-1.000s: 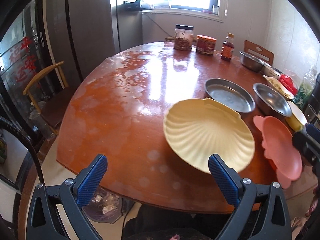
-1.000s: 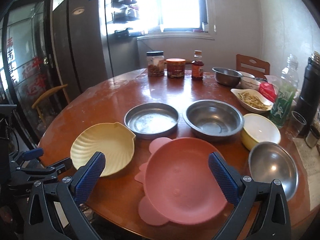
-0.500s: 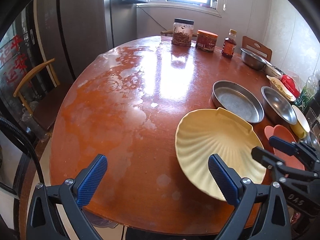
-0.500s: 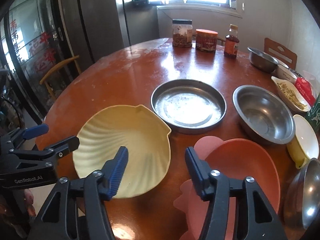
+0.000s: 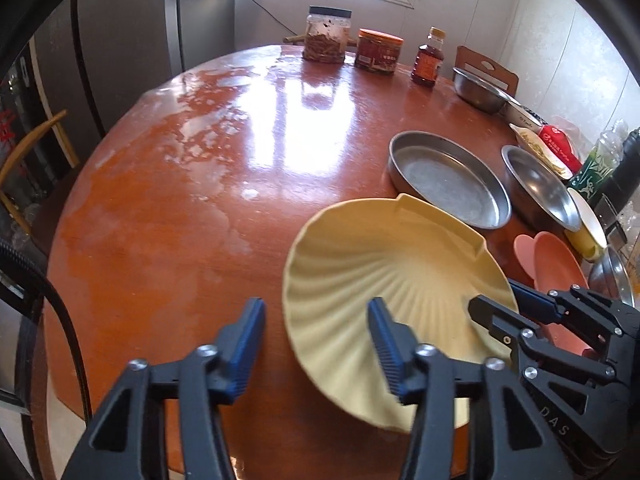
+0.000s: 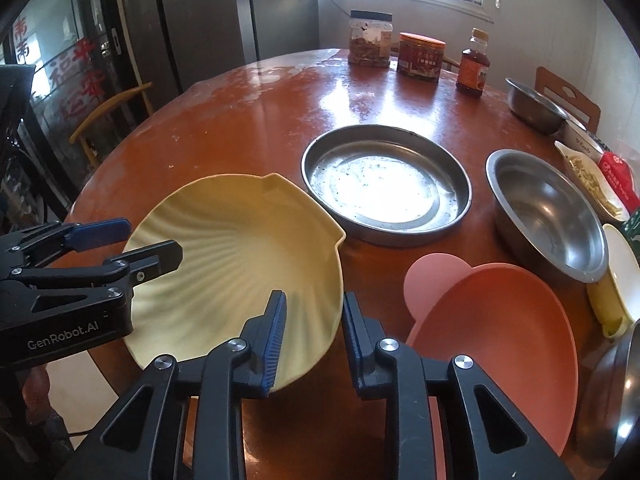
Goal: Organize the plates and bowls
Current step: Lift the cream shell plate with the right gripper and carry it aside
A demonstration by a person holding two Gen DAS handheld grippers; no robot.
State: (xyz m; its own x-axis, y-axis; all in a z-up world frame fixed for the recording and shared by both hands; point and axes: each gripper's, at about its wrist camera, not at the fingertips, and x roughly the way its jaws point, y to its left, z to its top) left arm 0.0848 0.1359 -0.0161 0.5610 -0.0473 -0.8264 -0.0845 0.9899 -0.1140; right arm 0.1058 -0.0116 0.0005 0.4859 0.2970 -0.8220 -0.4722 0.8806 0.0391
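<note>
A yellow shell-shaped plate (image 5: 384,272) (image 6: 236,256) lies near the front edge of the round red-brown table (image 6: 240,120). My left gripper (image 5: 316,320) straddles the plate's left rim with its jaws closing. The outer pad is still clear of the rim. My right gripper (image 6: 314,304) is closing on the plate's right rim, with one pad inside the wall and the other against its outside. Each gripper shows in the other's view, left gripper (image 6: 132,244) and right gripper (image 5: 504,308). A pink plate (image 6: 500,340) (image 5: 556,264) lies just right of the yellow one.
Behind the plates are a round steel tray (image 6: 384,184), a steel bowl (image 6: 548,212) and a yellow-and-white bowl (image 6: 616,276). Another steel bowl (image 6: 616,392) is at the front right. Jars (image 6: 370,40) and a bottle (image 6: 474,64) stand at the back. A chair (image 6: 112,120) stands left of the table.
Both grippers dropped toward the yellow plate and their jaws narrowed from wide. The right one shifted left, from over the pink plate to the yellow plate's right rim.
</note>
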